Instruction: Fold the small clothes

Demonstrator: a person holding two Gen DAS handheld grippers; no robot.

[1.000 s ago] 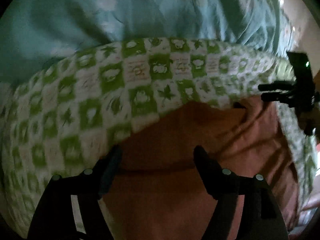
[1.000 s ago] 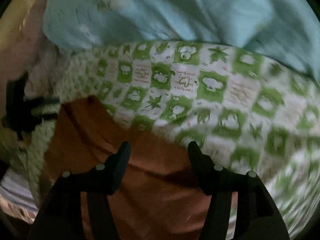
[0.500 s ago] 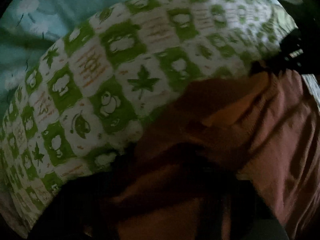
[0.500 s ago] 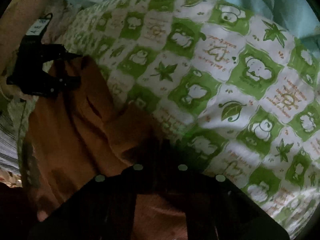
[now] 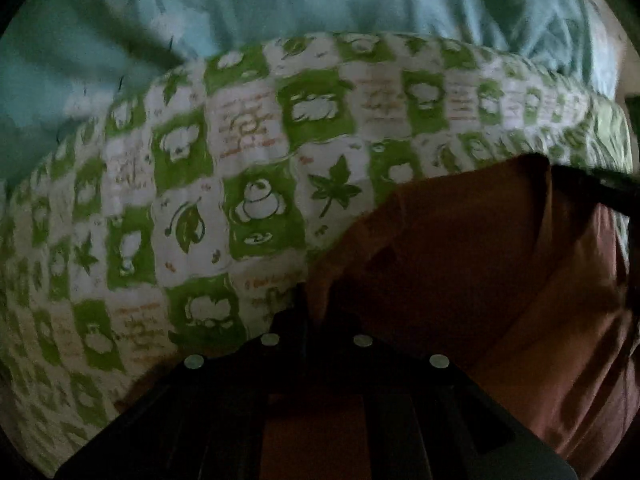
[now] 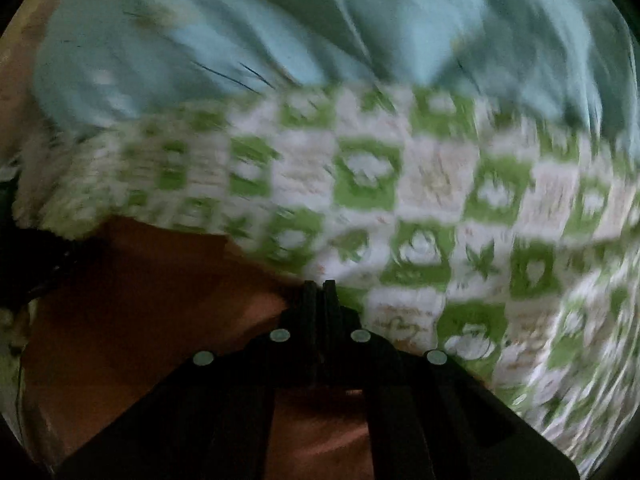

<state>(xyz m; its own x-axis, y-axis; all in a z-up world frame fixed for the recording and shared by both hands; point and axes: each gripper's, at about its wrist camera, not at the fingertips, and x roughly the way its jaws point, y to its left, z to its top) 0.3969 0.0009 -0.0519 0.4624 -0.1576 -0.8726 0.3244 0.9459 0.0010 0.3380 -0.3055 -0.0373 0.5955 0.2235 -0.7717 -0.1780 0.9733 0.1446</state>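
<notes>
A rust-orange small garment (image 5: 480, 264) lies on a green-and-white checked blanket (image 5: 248, 200). My left gripper (image 5: 316, 300) is shut on the garment's left edge, with cloth bunched around its fingers. In the right wrist view the garment (image 6: 152, 288) fills the lower left, and my right gripper (image 6: 319, 292) is shut on its right edge where it meets the blanket (image 6: 440, 208). The right gripper (image 5: 600, 188) shows dark at the left view's right edge. The left gripper (image 6: 24, 256) shows dark at the right view's left edge.
A light blue sheet with faint flower prints (image 5: 280, 4) lies behind the blanket and also fills the top of the right wrist view (image 6: 320, 24). The blanket's far edge runs across both views. The right view is motion-blurred.
Both grippers were open above the garment, dropped onto its edges and closed on the cloth. Now they have pulled back up, and more of the blanket and sheet shows.
</notes>
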